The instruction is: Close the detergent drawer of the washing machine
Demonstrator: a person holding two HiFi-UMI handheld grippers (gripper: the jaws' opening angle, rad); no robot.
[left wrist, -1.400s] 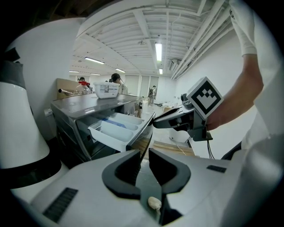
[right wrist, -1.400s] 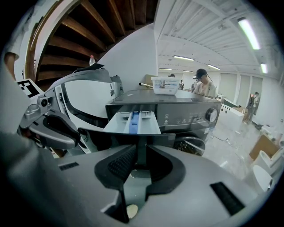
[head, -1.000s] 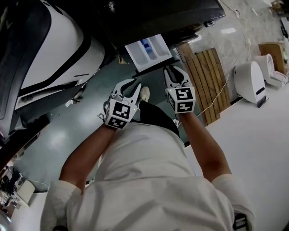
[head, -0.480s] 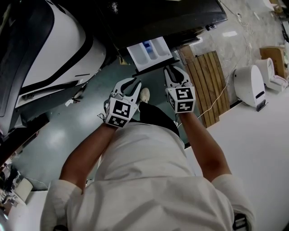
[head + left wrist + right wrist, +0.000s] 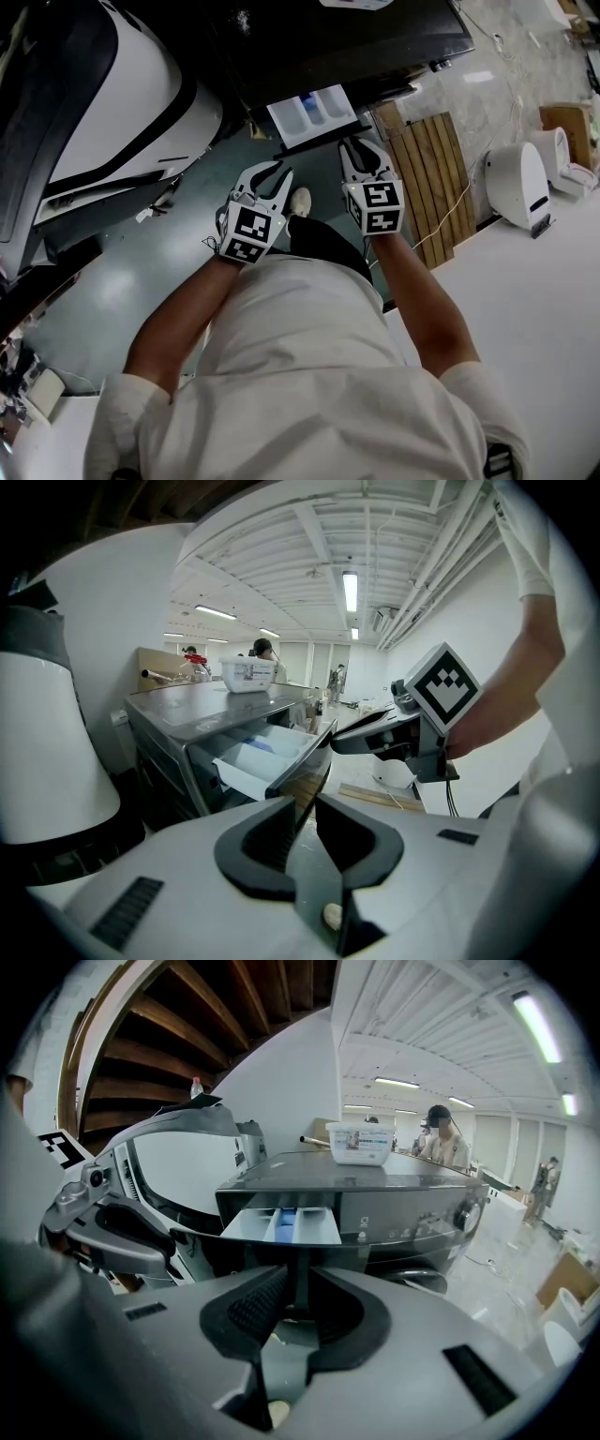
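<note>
Right claw (image 5: 362, 143) beside pulled-out detergent drawer (image 5: 315, 108)

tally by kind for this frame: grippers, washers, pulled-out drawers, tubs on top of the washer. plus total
grippers: 2 (left gripper, right gripper)
washing machine: 1
detergent drawer, pulled out: 1
tub on the machine's top: 1
total: 5

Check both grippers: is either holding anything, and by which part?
Nothing is held: left gripper jaws slightly apart, empty; right gripper jaws slightly apart, tips at the dark front panel of the white plastic detergent drawer, not clamped on it.
</note>
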